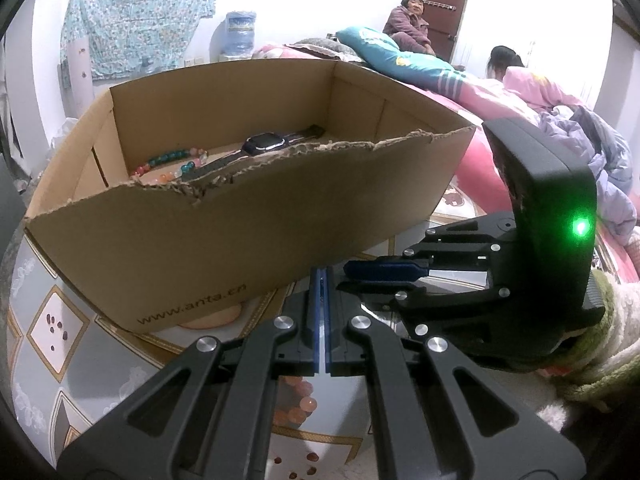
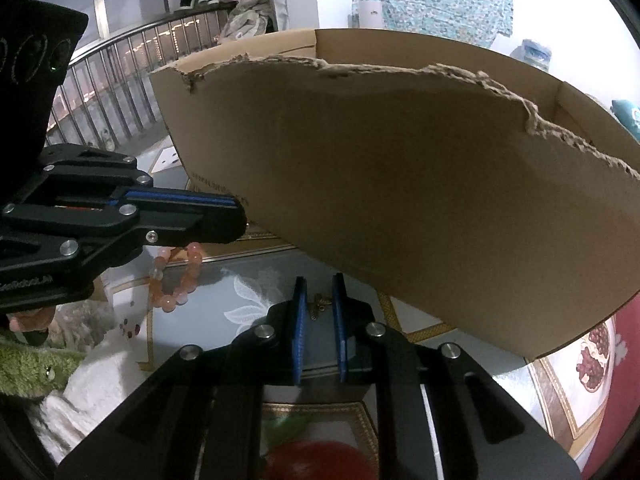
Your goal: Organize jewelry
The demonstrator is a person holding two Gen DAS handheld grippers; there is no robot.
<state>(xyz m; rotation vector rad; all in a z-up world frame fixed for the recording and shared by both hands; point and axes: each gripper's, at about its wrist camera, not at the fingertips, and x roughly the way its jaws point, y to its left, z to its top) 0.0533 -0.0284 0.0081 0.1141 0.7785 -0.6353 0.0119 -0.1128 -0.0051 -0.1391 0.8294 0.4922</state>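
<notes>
A torn-rimmed cardboard box stands on the patterned tabletop. Inside it lie a dark watch and a green-and-pink bead bracelet. A peach bead bracelet lies on the table under my left gripper, which is shut with nothing seen between its pads. My right gripper points down at the table just in front of the box. A small bronze trinket shows in the narrow gap between its blue pads; I see no pad pressing on it.
A bed with pink bedding and two people sits behind the box. A metal railing stands off to the left in the right wrist view. Fluffy white-and-green sleeves hold the grippers. The box wall looms close over the right gripper.
</notes>
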